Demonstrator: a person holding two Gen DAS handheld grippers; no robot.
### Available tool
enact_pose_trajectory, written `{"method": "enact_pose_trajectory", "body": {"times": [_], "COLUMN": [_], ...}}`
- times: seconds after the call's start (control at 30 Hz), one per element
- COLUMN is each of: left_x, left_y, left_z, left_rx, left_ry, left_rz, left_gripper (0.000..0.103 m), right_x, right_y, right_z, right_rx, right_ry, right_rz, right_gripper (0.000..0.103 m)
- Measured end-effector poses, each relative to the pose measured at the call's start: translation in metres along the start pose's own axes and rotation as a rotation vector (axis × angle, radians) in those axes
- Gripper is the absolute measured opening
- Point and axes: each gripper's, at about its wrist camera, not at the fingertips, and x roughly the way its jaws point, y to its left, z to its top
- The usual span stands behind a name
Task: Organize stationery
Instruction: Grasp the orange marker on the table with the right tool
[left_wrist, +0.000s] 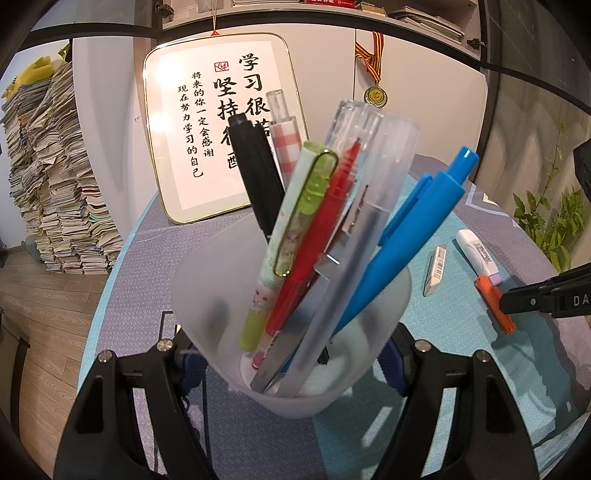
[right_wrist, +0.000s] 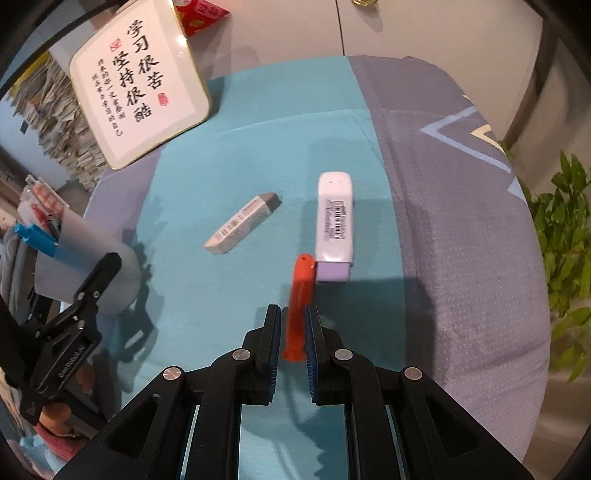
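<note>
Item: frosted cup (left_wrist: 207, 295), clamped in the left hand-held gripper (left_wrist: 291, 354) and steadied on the desk (right_wrist: 221, 155), judged ready to receive more. Contents: black pen (left_wrist: 255, 166), green pen (left_wrist: 288, 236), red pen (left_wrist: 317, 236), blue pen (left_wrist: 406, 236), clear tubes. Right hand-held gripper (right_wrist: 291, 325): jaws closed on the orange pen (right_wrist: 299, 295) lying on the desk. Loose alongside: eraser (right_wrist: 240, 225), correction tape (right_wrist: 334, 218).
</note>
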Motion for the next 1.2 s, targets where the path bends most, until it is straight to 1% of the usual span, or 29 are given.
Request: {"method": "enact_pose_trajectory", "body": {"times": [0.2, 0.43, 0.67, 0.8, 0.97, 1.2], "left_x": [0.000, 0.000, 0.000, 0.000, 0.000, 0.000], "left_y": [0.000, 0.000, 0.000, 0.000, 0.000, 0.000], "left_z": [0.000, 0.000, 0.000, 0.000, 0.000, 0.000], "left_rx": [0.000, 0.000, 0.000, 0.000, 0.000, 0.000], "left_ry": [0.000, 0.000, 0.000, 0.000, 0.000, 0.000], "left_rz": [0.000, 0.000, 0.000, 0.000, 0.000, 0.000], "left_gripper": [0.075, 0.075, 0.075, 0.075, 0.075, 0.075], "right_x": [0.007, 0.014, 0.017, 0.018, 0.020, 0.000], "right_y": [-0.001, 0.002, 0.008, 0.009, 0.016, 0.015], "right_z": [0.000, 0.004, 0.008, 0.012, 0.010, 0.006], "right_rx": [0.004, 0.011, -0.019, -0.024, -0.076, -0.078], "right_ry": [0.018, 0.013, 0.004, -0.005, -0.028, -0.087], "right_rz": [0.003, -0.004, -0.035, -0.039, -0.061, 0.014], "right_gripper": [0.011, 0.012, 0.012, 0.012, 0.012, 0.012]}}
